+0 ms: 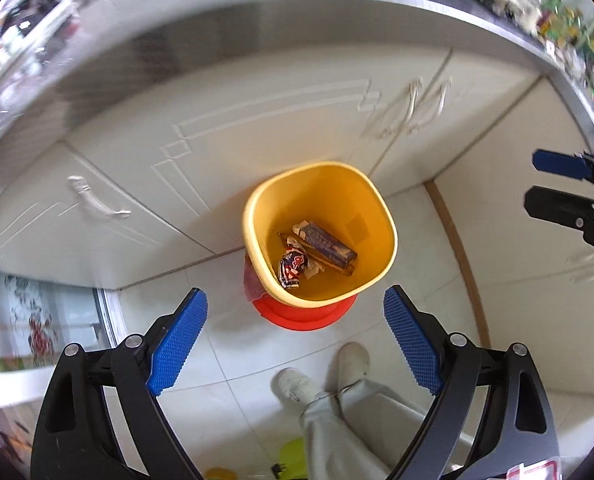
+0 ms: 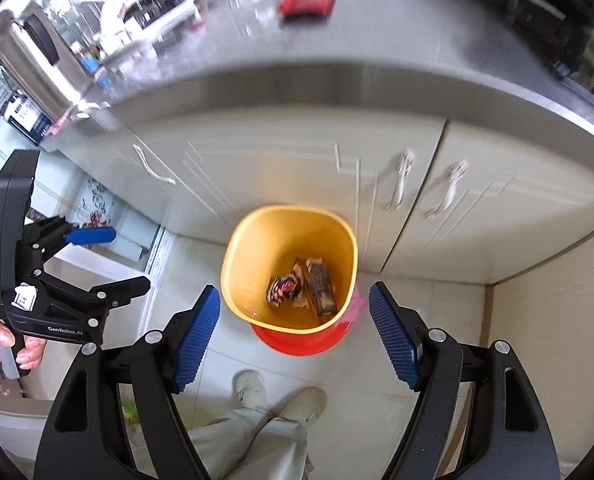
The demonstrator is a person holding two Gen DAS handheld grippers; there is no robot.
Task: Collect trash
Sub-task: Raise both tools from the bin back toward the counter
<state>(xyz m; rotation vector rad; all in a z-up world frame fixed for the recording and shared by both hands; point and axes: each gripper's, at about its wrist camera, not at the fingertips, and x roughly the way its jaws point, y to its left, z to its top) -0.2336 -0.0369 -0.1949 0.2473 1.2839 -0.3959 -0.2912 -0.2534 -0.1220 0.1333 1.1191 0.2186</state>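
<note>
In your left wrist view, your left gripper (image 1: 295, 338) is released and empty; the yellow bin (image 1: 320, 235) stands on the floor at twelve o'clock from it, holding a brown box (image 1: 329, 245) and a crumpled wrapper (image 1: 291, 267). In your right wrist view, your right gripper (image 2: 294, 336) gapes wide, nothing in it, the bin again at twelve o'clock.

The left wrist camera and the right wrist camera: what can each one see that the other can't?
Only the left wrist view shows a yellow-green thing on the floor at the bottom edge. Only the right wrist view shows a steel kettle and a red item on the counter, plus the hand holding the left tongs. Both show the yellow bin with a dark box and crumpled wrapper inside, and the open right tongs.
</note>
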